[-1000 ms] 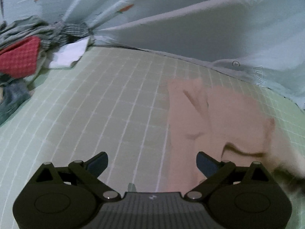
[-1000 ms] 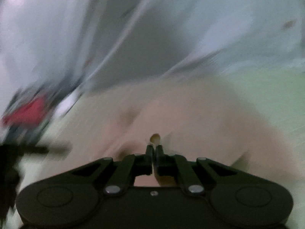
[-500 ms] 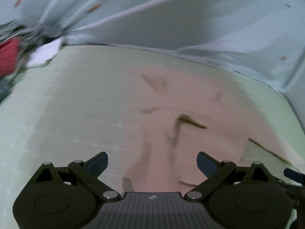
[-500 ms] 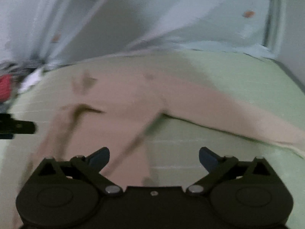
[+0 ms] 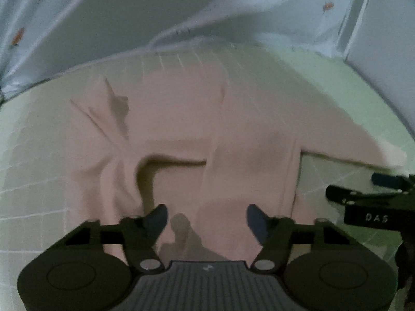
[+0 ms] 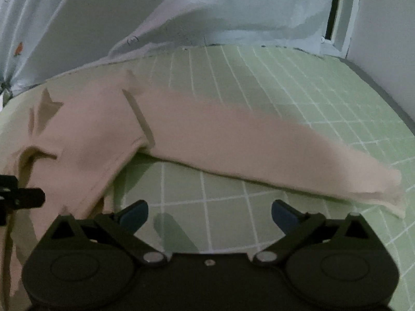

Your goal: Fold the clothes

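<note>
The pink top (image 5: 181,129) lies spread out on the green sheet (image 6: 285,90), not folded yet. My guess is the step now is to pick up a part of it and start the first fold. To do that well, each gripper should take a clear edge, lift only a little, and lay the cloth down smooth, so no new bumps form. The left gripper (image 5: 206,215) hangs right over the near part of the top, tilted down and looking across the cloth. Its 2 fingers stand wide apart with nothing between them. Just ahead of it and a bit to its left, the cloth is bunched into a dark crease (image 5: 145,171), and that lump should be pulled flat before any fold goes over it. The right gripper (image 6: 208,211) is also spread wide and holds nothing. It sits low over bare sheet, tilted down too. The long sleeve (image 6: 259,150) runs across in front of it, from ahead on its left out to its far right, where the cuff (image 6: 394,191) ends. The hem (image 6: 109,176) is just to its left. I think the sleeve is the easy part to fold in first, since it sticks out alone. A pale curtain (image 6: 233,13) with little carrots hangs far ahead of both grippers.
</note>
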